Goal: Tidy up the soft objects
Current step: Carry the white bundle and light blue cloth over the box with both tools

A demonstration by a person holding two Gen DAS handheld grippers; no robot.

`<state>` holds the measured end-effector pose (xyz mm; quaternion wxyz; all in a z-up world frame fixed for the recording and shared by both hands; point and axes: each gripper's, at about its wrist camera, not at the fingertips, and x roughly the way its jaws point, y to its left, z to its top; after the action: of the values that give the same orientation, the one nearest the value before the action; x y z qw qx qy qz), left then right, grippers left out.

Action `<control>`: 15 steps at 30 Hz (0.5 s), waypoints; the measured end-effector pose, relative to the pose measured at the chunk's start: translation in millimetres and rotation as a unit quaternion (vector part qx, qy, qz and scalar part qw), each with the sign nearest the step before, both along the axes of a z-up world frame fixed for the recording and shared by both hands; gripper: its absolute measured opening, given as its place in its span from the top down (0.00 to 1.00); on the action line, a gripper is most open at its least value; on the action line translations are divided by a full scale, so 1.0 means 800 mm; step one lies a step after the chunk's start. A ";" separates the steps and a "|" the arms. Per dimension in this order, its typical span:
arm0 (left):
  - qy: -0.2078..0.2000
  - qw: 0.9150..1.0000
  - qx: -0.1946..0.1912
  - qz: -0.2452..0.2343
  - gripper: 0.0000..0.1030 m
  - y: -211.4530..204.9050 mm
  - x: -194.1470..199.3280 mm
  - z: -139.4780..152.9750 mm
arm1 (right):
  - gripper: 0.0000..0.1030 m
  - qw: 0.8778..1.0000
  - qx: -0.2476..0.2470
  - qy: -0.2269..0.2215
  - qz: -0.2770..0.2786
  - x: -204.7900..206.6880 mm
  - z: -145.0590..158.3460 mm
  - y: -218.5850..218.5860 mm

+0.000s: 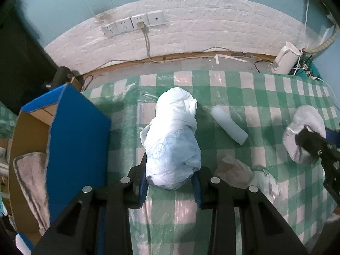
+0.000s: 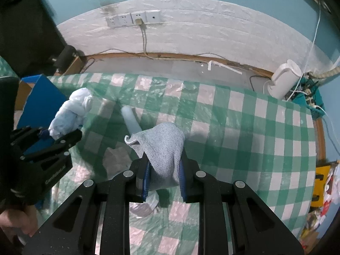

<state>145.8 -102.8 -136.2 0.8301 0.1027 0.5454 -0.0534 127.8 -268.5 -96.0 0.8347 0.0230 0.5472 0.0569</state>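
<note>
Over the checked desk (image 1: pixel 265 80) our left gripper (image 1: pixel 171 180) clenches a white plastic bundle (image 1: pixel 172 140), beside the blue box (image 1: pixel 78 131) at nine o'clock. Our right gripper (image 2: pixel 163 178) grips a grey cloth (image 2: pixel 163 146); a white foam tube (image 1: pixel 229 125) lies between them.

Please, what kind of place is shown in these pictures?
Probably a room in a home: a table with a green checked tablecloth stands against a white brick-pattern wall with wall sockets, and cables lie tangled nearby.
</note>
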 end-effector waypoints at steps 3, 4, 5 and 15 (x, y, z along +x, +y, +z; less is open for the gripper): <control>-0.011 1.000 0.007 -0.006 0.66 0.001 -0.014 0.011 | 0.80 1.000 0.000 -0.006 0.005 -0.004 0.010 0.007; -0.016 1.000 0.010 -0.008 0.66 0.001 -0.018 0.014 | 0.80 1.000 0.000 -0.008 0.007 -0.005 0.014 0.010; -0.019 1.000 0.012 -0.009 0.66 0.001 -0.021 0.017 | 0.80 1.000 0.001 -0.010 0.009 -0.006 0.017 0.013; -0.045 0.999 0.015 -0.005 0.66 0.025 -0.048 0.054 | 0.80 0.999 -0.002 -0.033 0.032 -0.021 0.054 0.040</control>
<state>107.6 -83.0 -93.3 0.8518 0.1202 0.5080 -0.0442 111.0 -236.2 -52.5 0.8499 0.0021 0.5204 0.0829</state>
